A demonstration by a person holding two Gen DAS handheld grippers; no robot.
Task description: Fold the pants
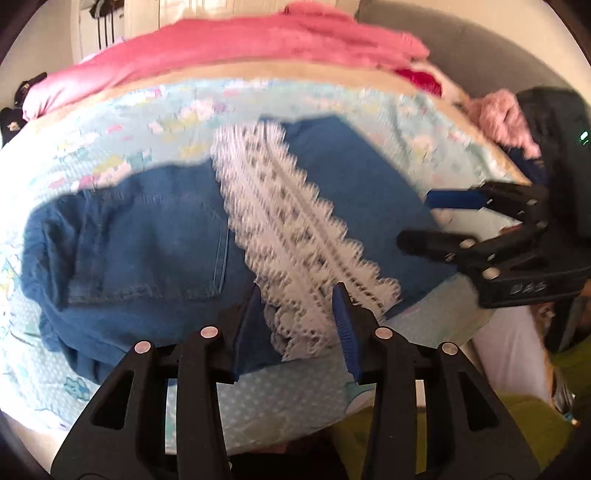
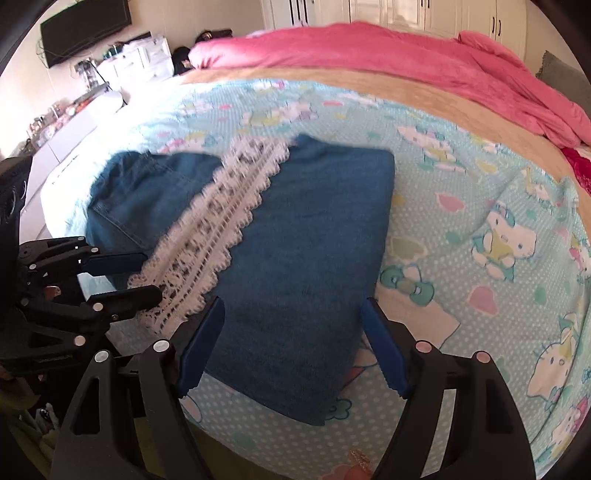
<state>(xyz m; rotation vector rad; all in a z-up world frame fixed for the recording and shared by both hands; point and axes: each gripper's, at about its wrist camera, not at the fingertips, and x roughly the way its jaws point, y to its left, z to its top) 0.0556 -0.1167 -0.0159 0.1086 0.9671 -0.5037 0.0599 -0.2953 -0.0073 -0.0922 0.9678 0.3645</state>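
Blue denim pants lie folded on the cartoon-print bedsheet, with a white lace hem across the middle. In the right wrist view the pants show as a folded block with the lace on their left part. My left gripper is open, its fingers either side of the lace at the near edge; it also shows in the right wrist view. My right gripper is open over the folded end's near edge, and appears at the right in the left wrist view.
A pink duvet is bunched along the far side of the bed. A tan blanket strip lies between it and the sheet. A TV and cluttered drawers stand at the far left, wardrobes behind.
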